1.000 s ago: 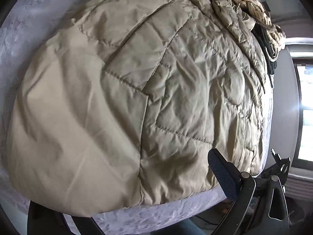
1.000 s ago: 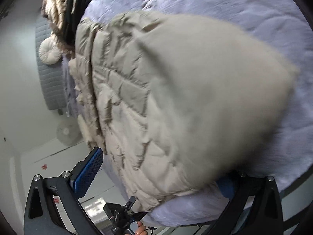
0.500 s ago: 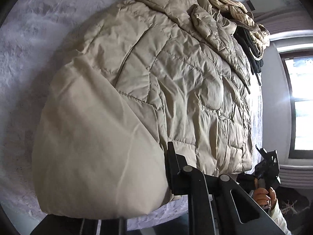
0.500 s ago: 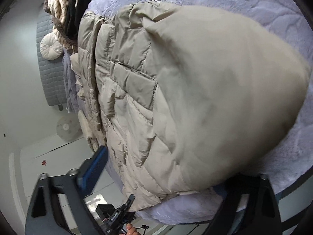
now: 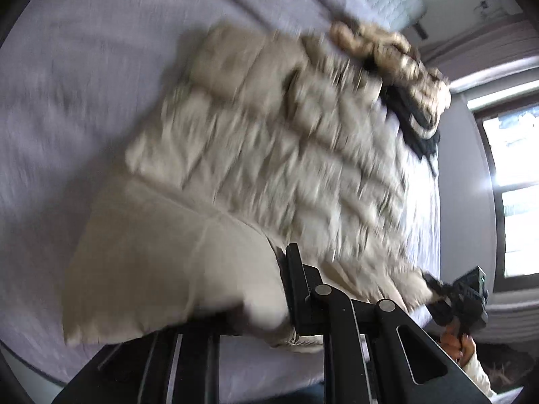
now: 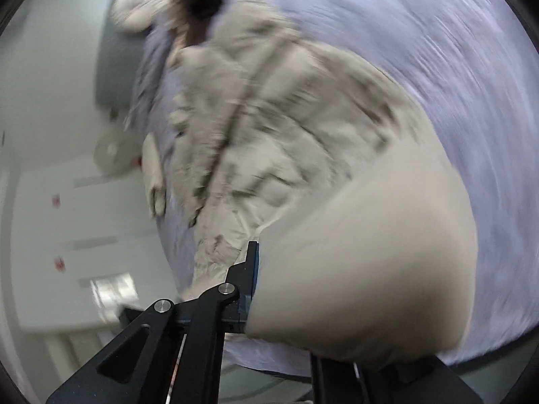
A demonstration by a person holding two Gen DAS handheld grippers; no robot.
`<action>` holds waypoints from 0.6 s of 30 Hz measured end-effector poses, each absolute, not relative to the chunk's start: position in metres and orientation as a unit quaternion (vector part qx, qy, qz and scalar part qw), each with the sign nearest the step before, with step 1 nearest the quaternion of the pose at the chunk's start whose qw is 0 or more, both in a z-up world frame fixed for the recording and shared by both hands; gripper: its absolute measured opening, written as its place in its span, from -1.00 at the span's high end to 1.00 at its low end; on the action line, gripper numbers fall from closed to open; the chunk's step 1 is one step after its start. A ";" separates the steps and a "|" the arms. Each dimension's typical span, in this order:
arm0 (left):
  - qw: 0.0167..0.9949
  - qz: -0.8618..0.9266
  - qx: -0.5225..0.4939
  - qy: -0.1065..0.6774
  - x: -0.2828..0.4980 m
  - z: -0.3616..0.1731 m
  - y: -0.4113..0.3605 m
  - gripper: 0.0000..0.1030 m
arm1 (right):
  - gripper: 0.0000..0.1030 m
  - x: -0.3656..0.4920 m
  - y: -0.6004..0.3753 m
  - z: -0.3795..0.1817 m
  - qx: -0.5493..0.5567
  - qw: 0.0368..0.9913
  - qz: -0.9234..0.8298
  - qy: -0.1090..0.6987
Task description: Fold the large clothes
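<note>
A beige quilted puffer jacket (image 5: 269,155) lies spread on the lilac bed cover (image 5: 67,84). Its smooth lower hem is bunched up at the near edge. My left gripper (image 5: 266,299) is shut on one corner of that hem, and fabric covers its left finger. My right gripper (image 6: 266,279) is closing, with the jacket (image 6: 286,134) between its jaws and its pads pressed into the other hem corner. The right gripper also shows in the left wrist view at the lower right (image 5: 438,289), held by a hand. Both views are motion-blurred.
A heap of beige knit and black clothes (image 5: 397,60) lies past the jacket's collar, near a grey headboard and a round cushion (image 6: 134,6). A bright window (image 5: 515,181) is on the right. A floor fan (image 6: 111,155) stands beside the bed.
Both grippers went from open around the hem to shut on it. They have risen and pulled back, and the hem is lifted off the bed. The right gripper has rolled.
</note>
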State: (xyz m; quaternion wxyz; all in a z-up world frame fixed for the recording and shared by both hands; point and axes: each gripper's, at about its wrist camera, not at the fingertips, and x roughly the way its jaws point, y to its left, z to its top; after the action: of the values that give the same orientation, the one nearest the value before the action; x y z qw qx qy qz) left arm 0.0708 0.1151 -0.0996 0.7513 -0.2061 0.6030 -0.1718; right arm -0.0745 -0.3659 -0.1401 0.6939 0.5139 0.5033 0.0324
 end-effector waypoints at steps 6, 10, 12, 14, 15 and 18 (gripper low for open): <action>0.803 -0.183 -0.201 0.530 0.140 -0.048 0.094 0.62 | 0.84 0.005 -0.385 -0.083 0.431 0.760 0.073 0.482; 0.819 -0.181 -0.192 0.510 0.194 -0.044 0.082 0.62 | 0.84 0.068 -0.398 -0.064 0.395 0.787 0.064 0.469; 0.825 -0.176 -0.181 0.507 0.220 -0.050 0.078 0.62 | 0.84 0.097 -0.400 -0.065 0.379 0.795 0.052 0.470; 0.826 -0.165 -0.170 0.511 0.245 -0.062 0.073 0.62 | 0.84 0.123 -0.399 -0.074 0.372 0.795 0.037 0.477; 0.824 -0.162 -0.166 0.517 0.260 -0.072 0.071 0.62 | 0.84 0.134 -0.397 -0.080 0.369 0.795 0.032 0.481; 0.821 -0.151 -0.149 0.530 0.292 -0.100 0.064 0.62 | 0.84 0.168 -0.401 -0.106 0.362 0.791 0.014 0.493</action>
State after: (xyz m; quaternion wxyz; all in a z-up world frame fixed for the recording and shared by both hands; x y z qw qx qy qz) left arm 0.2924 0.0638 -0.0999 0.8211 -0.1486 0.5298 -0.1515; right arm 0.1678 -0.4008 -0.1059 0.7910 0.3619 0.4930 0.0141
